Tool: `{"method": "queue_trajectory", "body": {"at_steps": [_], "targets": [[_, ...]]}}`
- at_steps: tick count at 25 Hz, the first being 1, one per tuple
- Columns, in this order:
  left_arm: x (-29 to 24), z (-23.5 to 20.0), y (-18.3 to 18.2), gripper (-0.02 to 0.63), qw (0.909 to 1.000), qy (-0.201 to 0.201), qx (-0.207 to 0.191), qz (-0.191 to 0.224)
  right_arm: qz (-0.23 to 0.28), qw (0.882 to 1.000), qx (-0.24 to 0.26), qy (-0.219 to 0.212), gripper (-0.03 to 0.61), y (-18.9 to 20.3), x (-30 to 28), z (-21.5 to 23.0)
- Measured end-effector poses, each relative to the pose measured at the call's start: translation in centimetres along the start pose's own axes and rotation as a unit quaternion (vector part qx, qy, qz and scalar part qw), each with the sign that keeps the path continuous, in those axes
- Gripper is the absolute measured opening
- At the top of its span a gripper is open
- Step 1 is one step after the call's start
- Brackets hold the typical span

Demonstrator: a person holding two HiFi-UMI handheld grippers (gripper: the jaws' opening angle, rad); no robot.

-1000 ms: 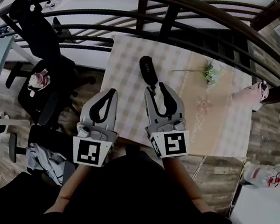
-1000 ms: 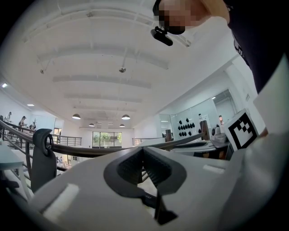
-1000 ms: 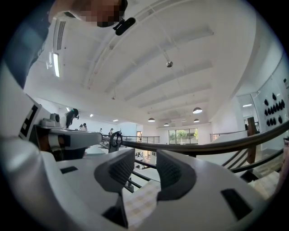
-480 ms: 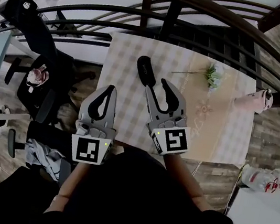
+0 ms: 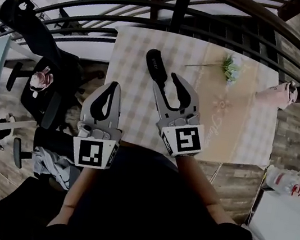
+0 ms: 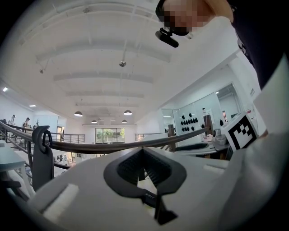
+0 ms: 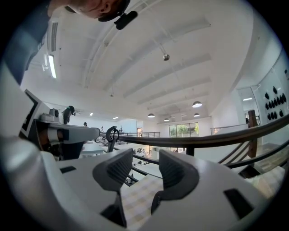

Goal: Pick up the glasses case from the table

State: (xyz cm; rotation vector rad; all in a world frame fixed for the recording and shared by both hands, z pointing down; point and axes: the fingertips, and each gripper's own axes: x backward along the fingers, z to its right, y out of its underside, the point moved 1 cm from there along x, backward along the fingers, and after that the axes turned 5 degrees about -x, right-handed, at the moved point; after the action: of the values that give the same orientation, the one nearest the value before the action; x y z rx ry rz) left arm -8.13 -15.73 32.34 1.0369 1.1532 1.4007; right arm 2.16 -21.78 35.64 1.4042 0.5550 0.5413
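The black glasses case (image 5: 155,66) lies on the checked tablecloth (image 5: 132,56) near the table's left side. My right gripper (image 5: 166,83) is just short of the case's near end and points along it. Its jaws are opening and nothing is between them. In the right gripper view the right gripper (image 7: 140,173) shows only cloth (image 7: 135,200) past its pads, and the case is hidden. My left gripper (image 5: 111,87) hovers at the table's left edge, apart from the case. In the left gripper view the left gripper (image 6: 143,153) has its tips together and empty.
A flower sprig (image 5: 229,67) lies on the beige runner at the table's far right. A pink bottle (image 5: 277,93) sits at the right edge. A dark curved railing (image 5: 214,10) runs behind the table. A black office chair (image 5: 49,91) stands left of it.
Both grippers have moved forward toward the table. The right gripper's tips have come closer to the case's near end, and its jaws stand wider apart than before.
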Motion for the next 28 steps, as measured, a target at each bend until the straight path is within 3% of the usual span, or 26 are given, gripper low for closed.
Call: {"method": "queue_trajectory", "body": {"at_steps": [12, 16, 28], "targets": [[-2.7, -1.1, 2.1, 0.012, 0.9992, 0.040, 0.009, -0.004, -0.039, 0.999, 0.027, 0.009, 0.150, 2.2, -3.4, 0.0], [-4.0, -0.9, 4.2, 0.012, 0.9968, 0.062, 0.031, -0.039, -0.059, 0.998, 0.037, 0.010, 0.150, 3.7, -4.8, 0.6], [-7.9, -1.2, 9.7, 0.012, 0.9912, 0.110, 0.004, -0.074, -0.107, 0.994, 0.034, 0.013, 0.159, 9.5, -9.6, 3.6]]}}
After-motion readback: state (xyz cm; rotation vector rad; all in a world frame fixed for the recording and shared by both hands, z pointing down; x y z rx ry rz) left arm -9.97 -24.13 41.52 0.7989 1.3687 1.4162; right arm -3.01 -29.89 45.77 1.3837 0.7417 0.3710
